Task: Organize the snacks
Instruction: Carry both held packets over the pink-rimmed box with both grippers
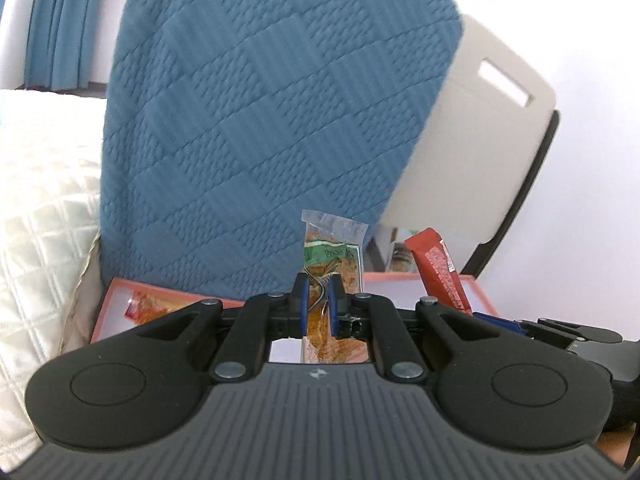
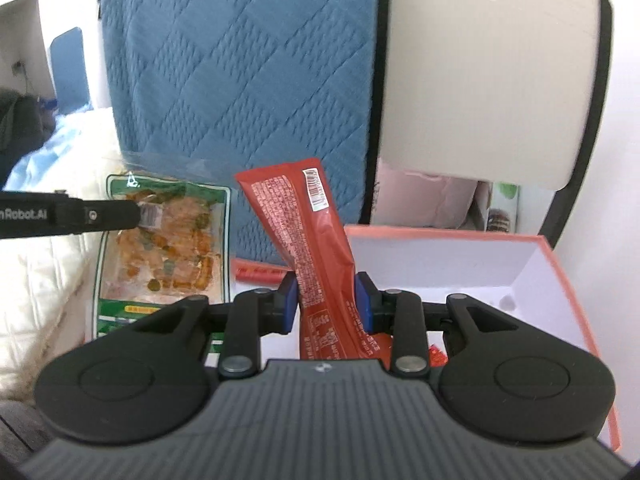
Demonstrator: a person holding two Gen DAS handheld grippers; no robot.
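- The left tongs (image 1: 319, 300) are clamped on one clear plastic packet of orange dried snack with a green label (image 1: 334, 248), held upright above the box.
- The right tongs (image 2: 326, 300) are clamped on one long red foil snack packet (image 2: 308, 232), tilted, also above the box.
- One open pink-edged cardboard box with white inside (image 2: 460, 256) lies below; two more red wrappers show in it, at (image 2: 258, 272) and (image 2: 436, 358).
- One blue quilted cushion (image 1: 260, 120) and one beige chair back (image 2: 480, 80) stand behind the box.
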